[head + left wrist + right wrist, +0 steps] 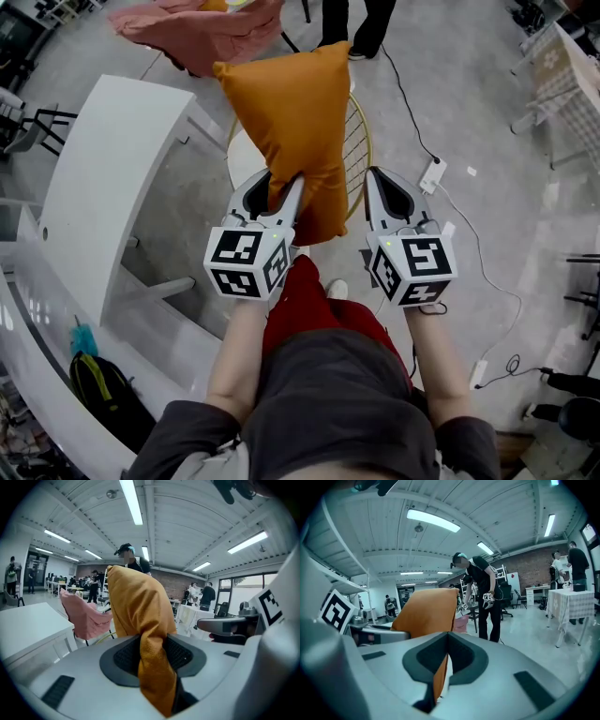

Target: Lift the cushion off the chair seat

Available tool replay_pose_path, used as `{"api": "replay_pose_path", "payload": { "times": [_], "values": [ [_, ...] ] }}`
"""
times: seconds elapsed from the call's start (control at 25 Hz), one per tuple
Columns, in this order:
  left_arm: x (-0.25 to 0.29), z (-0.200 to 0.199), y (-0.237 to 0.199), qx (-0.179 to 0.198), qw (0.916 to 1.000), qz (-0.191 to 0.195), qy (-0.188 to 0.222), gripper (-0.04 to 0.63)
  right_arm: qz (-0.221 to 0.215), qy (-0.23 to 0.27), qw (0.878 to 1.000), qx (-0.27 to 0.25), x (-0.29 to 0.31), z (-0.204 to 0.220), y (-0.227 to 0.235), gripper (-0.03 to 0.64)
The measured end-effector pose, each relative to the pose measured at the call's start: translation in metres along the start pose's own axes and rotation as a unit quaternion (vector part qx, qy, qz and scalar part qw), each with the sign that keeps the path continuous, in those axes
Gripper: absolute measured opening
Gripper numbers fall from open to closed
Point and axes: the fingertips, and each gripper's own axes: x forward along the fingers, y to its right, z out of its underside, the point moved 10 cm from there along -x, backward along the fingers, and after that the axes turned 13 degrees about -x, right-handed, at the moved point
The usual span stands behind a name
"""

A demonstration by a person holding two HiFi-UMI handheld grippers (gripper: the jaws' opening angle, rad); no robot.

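An orange cushion (295,112) hangs in the air above the round wire chair (358,141), clear of its pale seat. My left gripper (281,183) is shut on the cushion's lower edge. In the left gripper view the fabric (136,602) bunches between the dark pads and droops toward the camera. My right gripper (369,173) sits just right of the cushion, level with the left one, apart from the fabric in the head view. Its jaws meet at the tips (447,637). A sliver of orange shows through the gap low between them. The cushion (424,613) stands to its left.
A white table (112,178) lies at the left, with a pink cloth (197,28) over a chair beyond it. A power strip (433,173) and cables cross the floor at the right. A person (480,592) stands close behind the chair.
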Motion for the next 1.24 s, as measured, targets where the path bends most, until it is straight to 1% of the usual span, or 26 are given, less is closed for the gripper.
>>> {"api": "replay_pose_path", "payload": {
  "times": [0.36,0.52,1.24],
  "values": [
    [-0.03,-0.008,0.016,0.012,0.9994,0.009,0.031,0.163,-0.006,0.022,1.0,-0.016,-0.022,-0.007,-0.014,0.017],
    [-0.039,-0.007,0.02,0.021,0.9991,0.01,0.035,0.164,-0.006,0.031,0.999,-0.02,-0.031,-0.009,-0.022,0.017],
    [-0.071,-0.001,0.035,0.022,0.9982,0.005,0.056,0.166,-0.015,0.058,0.998,-0.027,-0.058,-0.012,-0.039,0.017]
  ]
}}
